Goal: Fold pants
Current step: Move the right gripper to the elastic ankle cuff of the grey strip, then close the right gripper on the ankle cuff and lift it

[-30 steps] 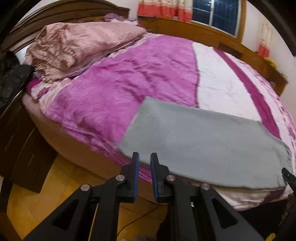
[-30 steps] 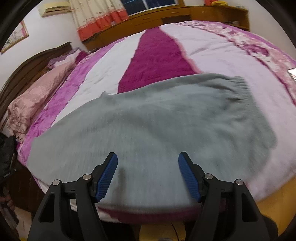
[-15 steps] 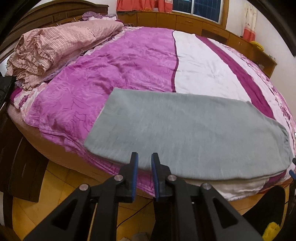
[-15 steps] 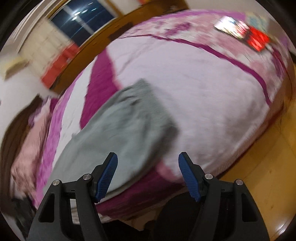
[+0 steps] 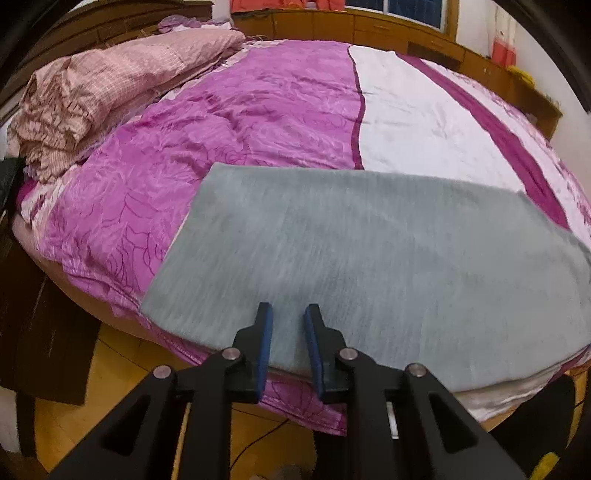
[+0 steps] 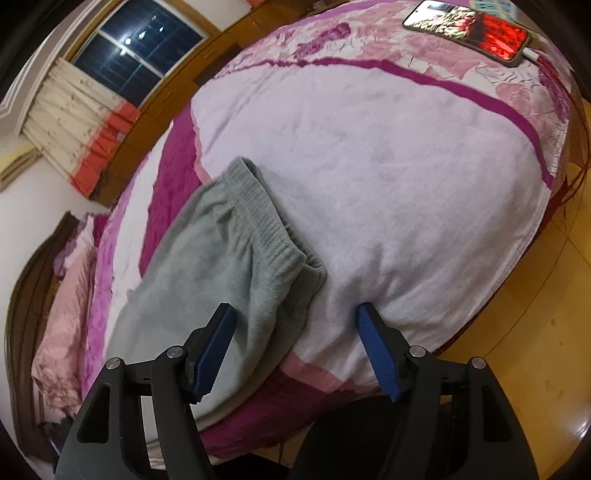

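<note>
Grey pants point(image 5: 369, 258) lie flat on the bed, folded lengthwise into a long strip along the near edge. My left gripper point(image 5: 288, 317) hovers over their near edge towards the leg end, jaws nearly closed with a narrow gap, holding nothing. In the right wrist view the ribbed waistband end of the pants point(image 6: 255, 236) lies at centre left. My right gripper point(image 6: 295, 321) is wide open above the waistband corner and the bed's edge, empty.
The bed has a purple, white and magenta cover point(image 5: 258, 122). A pink crumpled quilt point(image 5: 103, 85) lies at the head end. A phone point(image 6: 469, 31) lies on the far right of the bed. A wooden floor point(image 6: 535, 314) lies below the bed's edge.
My left gripper moved closer over the pants' near edge and its jaws parted slightly. My right gripper swung right to the waistband end, staying open.
</note>
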The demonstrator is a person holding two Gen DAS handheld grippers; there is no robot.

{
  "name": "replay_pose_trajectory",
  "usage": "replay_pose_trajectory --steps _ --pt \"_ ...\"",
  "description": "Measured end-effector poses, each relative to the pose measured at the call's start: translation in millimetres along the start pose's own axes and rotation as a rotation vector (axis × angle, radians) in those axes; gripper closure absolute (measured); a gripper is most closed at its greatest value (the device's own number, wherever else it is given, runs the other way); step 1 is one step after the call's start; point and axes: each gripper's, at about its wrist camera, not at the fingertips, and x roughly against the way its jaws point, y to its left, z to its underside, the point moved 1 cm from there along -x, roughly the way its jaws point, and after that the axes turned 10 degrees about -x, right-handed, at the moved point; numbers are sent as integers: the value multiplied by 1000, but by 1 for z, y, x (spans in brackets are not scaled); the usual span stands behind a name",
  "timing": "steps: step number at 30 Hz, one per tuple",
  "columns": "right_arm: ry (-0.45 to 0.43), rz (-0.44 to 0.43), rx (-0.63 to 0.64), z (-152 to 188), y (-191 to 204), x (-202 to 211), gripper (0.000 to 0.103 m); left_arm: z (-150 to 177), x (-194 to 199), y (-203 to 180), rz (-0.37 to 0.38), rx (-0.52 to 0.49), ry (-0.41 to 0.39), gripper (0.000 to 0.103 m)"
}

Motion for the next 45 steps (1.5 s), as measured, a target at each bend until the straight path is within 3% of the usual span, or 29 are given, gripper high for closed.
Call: replay_pose_trajectory --steps 6,11,19,25,33,45 --pt "27 -65 14 7 7 1 40 -2 -3 -3 -22 -7 3 83" --pt "38 -58 49 15 4 -9 40 -1 -4 1 0 15 2 83" --pt "84 -138 59 27 8 -7 40 -1 -4 5 24 72 16 82" --pt "54 -215 86 25 19 -7 43 -1 -4 4 14 66 18 82" --pt "-57 -175 21 -7 9 -18 61 0 -4 4 16 63 20 82" --pt "-51 -168 63 -15 3 -26 64 -3 -5 0 -21 26 41 78"
